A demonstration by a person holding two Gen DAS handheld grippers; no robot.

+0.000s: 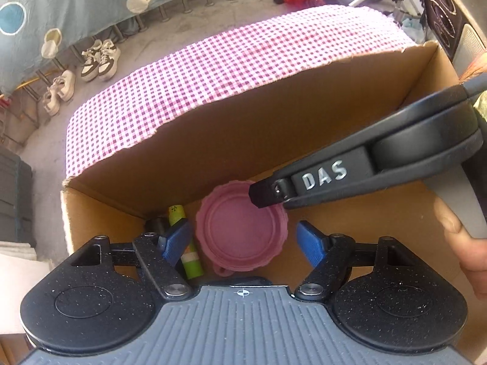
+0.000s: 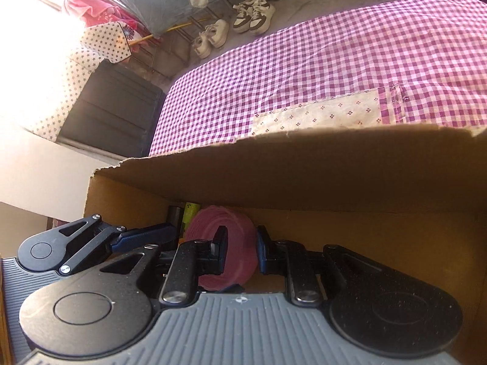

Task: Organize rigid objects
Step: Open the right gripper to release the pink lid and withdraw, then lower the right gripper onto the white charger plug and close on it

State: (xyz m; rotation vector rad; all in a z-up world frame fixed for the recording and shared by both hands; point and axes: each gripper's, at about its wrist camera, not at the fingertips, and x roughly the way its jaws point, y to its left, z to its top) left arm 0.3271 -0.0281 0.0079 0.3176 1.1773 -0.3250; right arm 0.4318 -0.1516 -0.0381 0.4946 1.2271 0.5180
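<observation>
Inside cardboard box (image 1: pixel 274 140) | pink lid (image 1: pixel 240 228) flat, hollow up | green tube (image 1: pixel 185 243) lengthwise beside

Sunlit concrete floor (image 1: pixel 45 158), gingham-covered bed (image 1: pixel 243 60), shoes (image 1: pixel 97 57)

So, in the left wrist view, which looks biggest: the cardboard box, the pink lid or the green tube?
1. cardboard box
2. pink lid
3. green tube, narrowest, though a tong finger partly hides it.
</observation>
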